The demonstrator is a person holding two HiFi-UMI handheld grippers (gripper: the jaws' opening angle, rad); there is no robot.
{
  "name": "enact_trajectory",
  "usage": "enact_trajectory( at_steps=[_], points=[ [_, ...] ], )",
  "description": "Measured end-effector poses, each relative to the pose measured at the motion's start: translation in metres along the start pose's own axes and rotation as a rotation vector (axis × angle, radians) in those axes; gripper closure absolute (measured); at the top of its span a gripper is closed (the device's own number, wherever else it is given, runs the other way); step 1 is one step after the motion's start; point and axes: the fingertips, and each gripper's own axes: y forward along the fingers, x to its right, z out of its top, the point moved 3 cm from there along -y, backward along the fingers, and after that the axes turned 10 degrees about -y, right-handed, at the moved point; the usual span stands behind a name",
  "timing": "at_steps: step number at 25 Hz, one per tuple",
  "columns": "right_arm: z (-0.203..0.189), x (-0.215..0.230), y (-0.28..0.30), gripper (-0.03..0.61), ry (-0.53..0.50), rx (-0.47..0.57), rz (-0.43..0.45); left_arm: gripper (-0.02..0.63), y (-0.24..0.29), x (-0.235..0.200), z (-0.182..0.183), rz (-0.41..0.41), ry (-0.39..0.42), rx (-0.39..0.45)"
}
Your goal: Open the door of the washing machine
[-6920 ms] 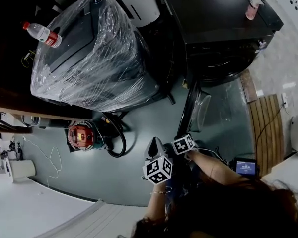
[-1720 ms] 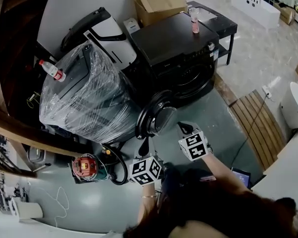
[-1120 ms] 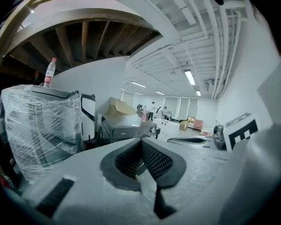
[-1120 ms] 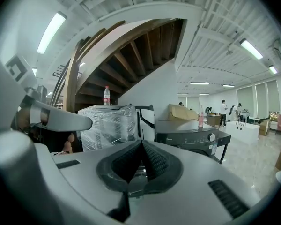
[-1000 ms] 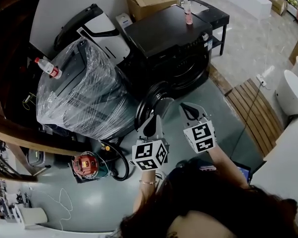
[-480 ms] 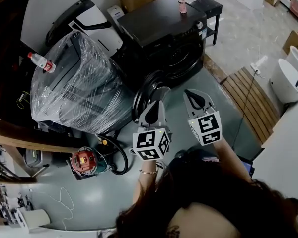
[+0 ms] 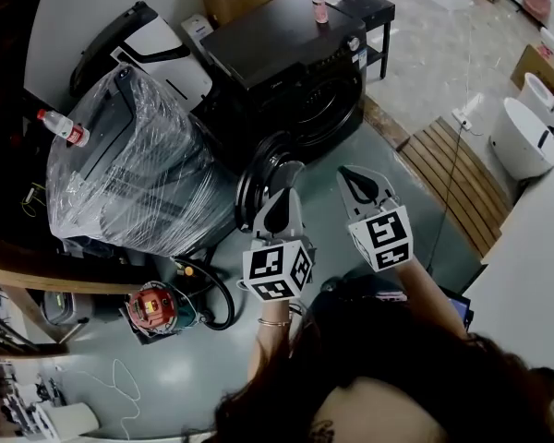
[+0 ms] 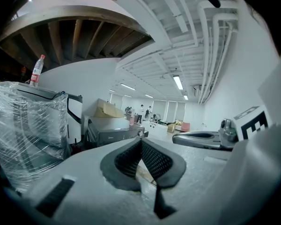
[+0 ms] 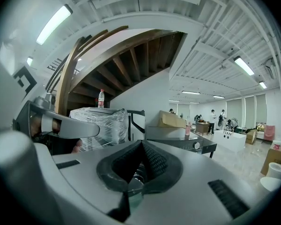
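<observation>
The black front-loading washing machine [image 7: 286,67] stands at the back, and its round door [image 7: 261,169] hangs swung open to the left, edge-on beside the wrapped appliance. My left gripper [image 7: 282,197] is held up in the air in front of the door, shut and empty. My right gripper [image 7: 348,173] hovers beside it to the right, also shut on nothing. Neither touches the machine. In the left gripper view the left gripper [image 8: 141,142] has its pads closed together, with the washing machine [image 8: 114,131] far beyond. The right gripper [image 9: 141,144] looks the same, pointing toward the machine [image 9: 178,138].
A plastic-wrapped appliance [image 7: 134,169] with a water bottle [image 7: 57,125] on top stands left of the door. A pink bottle [image 7: 318,5] sits on the washer. A red device [image 7: 152,307] and hose lie on the floor; a wooden slat mat [image 7: 457,178] lies right.
The door has gone from half open to swung wide to the left. Both grippers have risen away from it and now hang side by side, farther from the machine.
</observation>
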Motion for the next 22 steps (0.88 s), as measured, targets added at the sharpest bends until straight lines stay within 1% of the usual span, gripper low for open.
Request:
enact_trajectory(
  at_steps=[10,22],
  points=[
    [-0.009,0.009,-0.006,0.58,0.013,-0.02,-0.014,0.6,0.006,0.007,-0.005,-0.014,0.003,-0.017],
    [-0.014,0.014,-0.002,0.58,0.021,-0.028,-0.019,0.6,0.012,0.002,-0.009,0.001,-0.017,-0.033]
  ],
)
